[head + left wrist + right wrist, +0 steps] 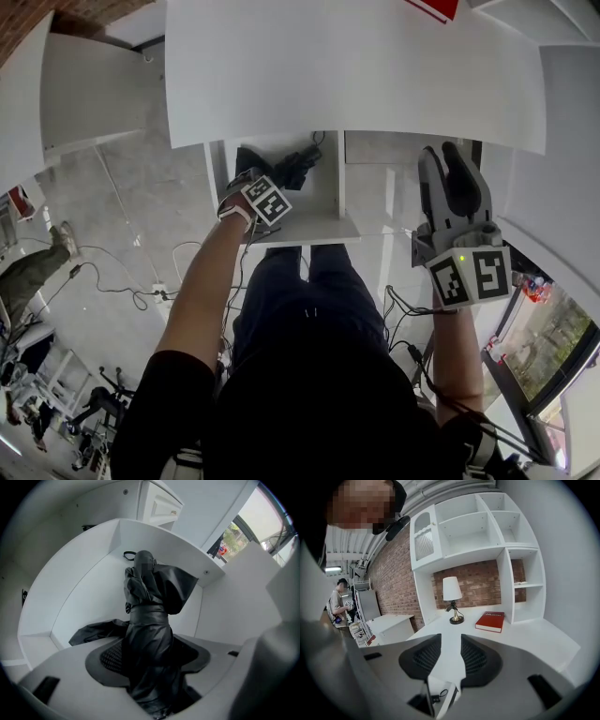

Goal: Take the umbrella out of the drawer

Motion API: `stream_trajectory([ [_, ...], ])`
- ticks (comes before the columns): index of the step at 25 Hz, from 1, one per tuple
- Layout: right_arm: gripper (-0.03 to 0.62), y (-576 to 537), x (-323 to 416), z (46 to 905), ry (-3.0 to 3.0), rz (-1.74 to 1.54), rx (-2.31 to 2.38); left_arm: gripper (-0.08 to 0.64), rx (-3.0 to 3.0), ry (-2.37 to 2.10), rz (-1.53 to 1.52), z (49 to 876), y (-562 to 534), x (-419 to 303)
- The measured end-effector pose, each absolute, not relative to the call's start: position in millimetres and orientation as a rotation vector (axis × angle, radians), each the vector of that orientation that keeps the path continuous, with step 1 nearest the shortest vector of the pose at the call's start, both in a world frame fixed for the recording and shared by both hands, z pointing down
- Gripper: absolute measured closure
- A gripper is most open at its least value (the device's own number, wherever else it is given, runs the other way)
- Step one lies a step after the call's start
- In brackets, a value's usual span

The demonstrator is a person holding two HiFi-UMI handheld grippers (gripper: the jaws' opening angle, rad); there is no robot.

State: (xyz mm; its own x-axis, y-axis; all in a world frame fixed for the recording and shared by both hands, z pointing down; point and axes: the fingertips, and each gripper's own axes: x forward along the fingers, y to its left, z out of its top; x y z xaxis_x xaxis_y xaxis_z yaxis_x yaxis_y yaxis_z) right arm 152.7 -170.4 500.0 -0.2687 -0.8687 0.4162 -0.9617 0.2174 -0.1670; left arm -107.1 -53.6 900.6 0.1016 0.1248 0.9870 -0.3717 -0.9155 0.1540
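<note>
A folded black umbrella (146,620) lies in the open white drawer (89,578), its strap cinched round the middle and its handle end toward the far wall. My left gripper (152,660) points straight down into the drawer with its jaws spread wide on either side of the umbrella's fabric, and the pads (108,658) do not visibly press on it. In the head view the left gripper (255,183) reaches into the drawer (319,230) beside the umbrella (295,167). My right gripper (448,169) hovers to the right of the drawer, open and empty (445,656).
The white desktop (356,66) overhangs the drawer. On the desk stand a lamp (451,592) and a red book (490,620) below white shelves (478,522). Cables (122,272) trail over the floor at left. A person (337,604) stands far off.
</note>
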Motion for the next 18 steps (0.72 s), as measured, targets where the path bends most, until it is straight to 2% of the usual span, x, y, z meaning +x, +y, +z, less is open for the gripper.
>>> stream_trajectory([
  [7,0.465,-166,148,495,-2.264,0.574,1.761,0.319,2.087,-0.15,1.844,894,-47,-107],
  [18,0.468,-163,122,476,-2.296,0.525,1.789,0.324,2.287,-0.176,1.662,831,-54,-110],
])
